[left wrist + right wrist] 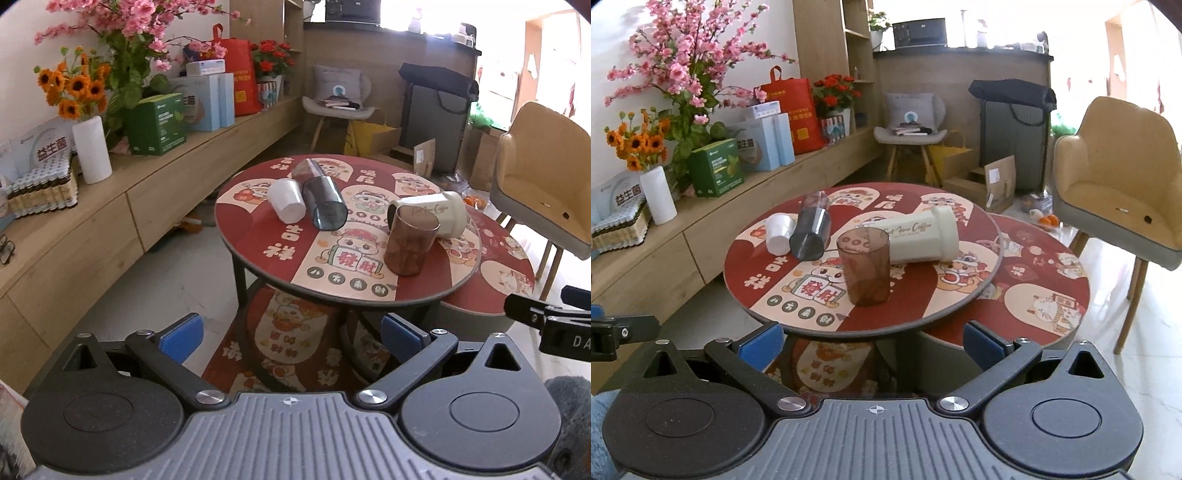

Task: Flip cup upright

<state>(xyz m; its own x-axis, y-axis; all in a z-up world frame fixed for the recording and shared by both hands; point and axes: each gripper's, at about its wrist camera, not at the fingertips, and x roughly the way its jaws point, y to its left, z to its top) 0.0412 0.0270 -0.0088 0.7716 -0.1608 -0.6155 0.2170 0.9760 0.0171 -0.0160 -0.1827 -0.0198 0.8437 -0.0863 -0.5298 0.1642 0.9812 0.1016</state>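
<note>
A round red table (258, 236) (761, 280) holds several cups. A clear brown cup (410, 242) (865, 266) stands with its mouth up near the front. A cream cup (432, 216) (919, 236) lies on its side behind it. A smoky grey cup (325, 201) (810, 232) and a small white cup (286, 199) (779, 232) lie on their sides at the left. A second clear cup (306, 170) lies behind the grey one. My left gripper (291, 336) and right gripper (873, 341) are open and empty, short of the table's front edge.
A lower round red table (1052, 302) sits to the right under the first. A tan armchair (1119, 177) stands at right. A wooden sideboard (92, 221) with boxes, flowers and a white vase (91, 149) runs along the left. Bags and a grey chair stand behind.
</note>
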